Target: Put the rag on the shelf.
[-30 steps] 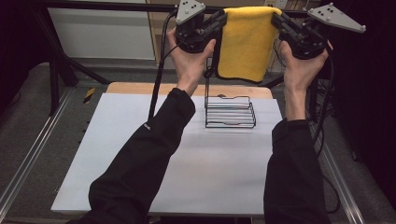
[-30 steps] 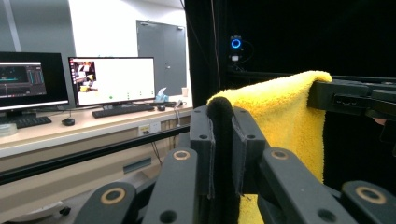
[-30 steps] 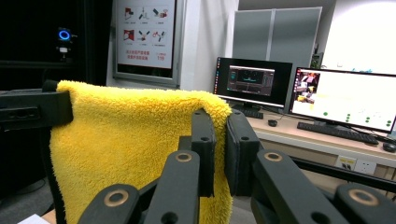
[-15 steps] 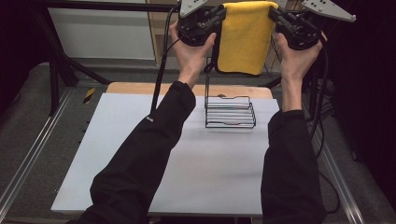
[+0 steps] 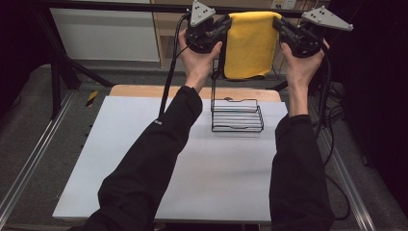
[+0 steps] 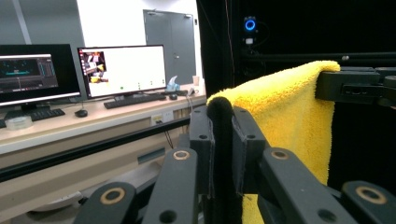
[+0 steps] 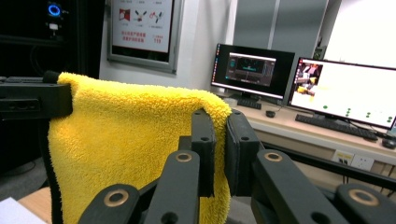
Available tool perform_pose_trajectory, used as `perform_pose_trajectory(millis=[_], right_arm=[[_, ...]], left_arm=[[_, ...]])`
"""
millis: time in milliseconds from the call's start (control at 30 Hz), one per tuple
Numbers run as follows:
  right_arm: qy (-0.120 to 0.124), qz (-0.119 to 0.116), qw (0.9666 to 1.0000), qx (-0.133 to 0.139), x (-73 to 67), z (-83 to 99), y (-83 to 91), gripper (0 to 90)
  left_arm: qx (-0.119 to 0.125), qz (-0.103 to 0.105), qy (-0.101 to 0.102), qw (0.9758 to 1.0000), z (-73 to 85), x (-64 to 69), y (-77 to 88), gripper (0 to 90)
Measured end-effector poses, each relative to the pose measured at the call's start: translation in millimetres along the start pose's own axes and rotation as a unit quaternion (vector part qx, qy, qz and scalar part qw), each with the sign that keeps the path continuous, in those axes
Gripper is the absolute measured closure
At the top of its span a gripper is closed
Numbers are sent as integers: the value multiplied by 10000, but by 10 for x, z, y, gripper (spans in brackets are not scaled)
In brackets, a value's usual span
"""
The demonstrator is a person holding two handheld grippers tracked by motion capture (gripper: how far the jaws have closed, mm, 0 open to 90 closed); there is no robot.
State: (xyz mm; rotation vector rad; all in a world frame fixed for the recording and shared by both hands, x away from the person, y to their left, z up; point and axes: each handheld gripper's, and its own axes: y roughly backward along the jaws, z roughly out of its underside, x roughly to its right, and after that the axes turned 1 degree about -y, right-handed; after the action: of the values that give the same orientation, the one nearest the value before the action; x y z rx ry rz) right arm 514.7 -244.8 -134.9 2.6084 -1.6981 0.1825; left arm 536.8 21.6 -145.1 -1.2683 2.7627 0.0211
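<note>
Left claw (image 5: 222, 25) and right claw (image 5: 279, 25) clenched on top corners of yellow towel (image 5: 248, 45), above wire rack (image 5: 236, 115) on table (image 5: 144, 159). Left claw (image 6: 223, 122): corner pinched. Right claw (image 7: 219, 123): shallow pinch; slip likely, missing rack.

The left gripper (image 5: 222, 28) and the right gripper (image 5: 280, 28) were both raised above the table's far edge, each clamped on an upper corner of a yellow towel (image 5: 248, 45). The towel hung folded between them, stretched flat, its lower edge above the far edge of the table (image 5: 144, 159). A black wire rack (image 5: 237, 114) stood on the white tabletop near the far edge, right of centre, directly below the towel and apart from it. A thin upright post rose from the rack's left side. Both black-sleeved forearms extended from the near edge.
</note>
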Motion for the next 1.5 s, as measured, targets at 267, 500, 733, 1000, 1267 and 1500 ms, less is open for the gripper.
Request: perform_pose_trajectory(millis=[267, 500, 733, 1000, 1267, 1500], right_arm=[[-46, -86, 9998, -163, -23, 155, 81, 836], [-74, -139, 9994, -307, -41, 278, 132, 836], [-132, -180, 9992, -342, -52, 378, 213, 836], [-179, -195, 9986, -464, -62, 533, 258, 835], [-139, -183, 9983, -538, -66, 596, 267, 835], [-23, -187, 9983, -548, -72, 541, 267, 836]], left_arm=[[-80, 174, 39, 9998, 170, 26, 48, 803], [-139, 279, 28, 9995, 268, 77, 123, 803], [-224, 323, -39, 9992, 353, 140, 175, 803], [-332, 345, -31, 9988, 483, 188, 191, 803], [-365, 370, 10, 9986, 559, 205, 188, 803], [-351, 393, 8, 9986, 578, 208, 214, 802]])
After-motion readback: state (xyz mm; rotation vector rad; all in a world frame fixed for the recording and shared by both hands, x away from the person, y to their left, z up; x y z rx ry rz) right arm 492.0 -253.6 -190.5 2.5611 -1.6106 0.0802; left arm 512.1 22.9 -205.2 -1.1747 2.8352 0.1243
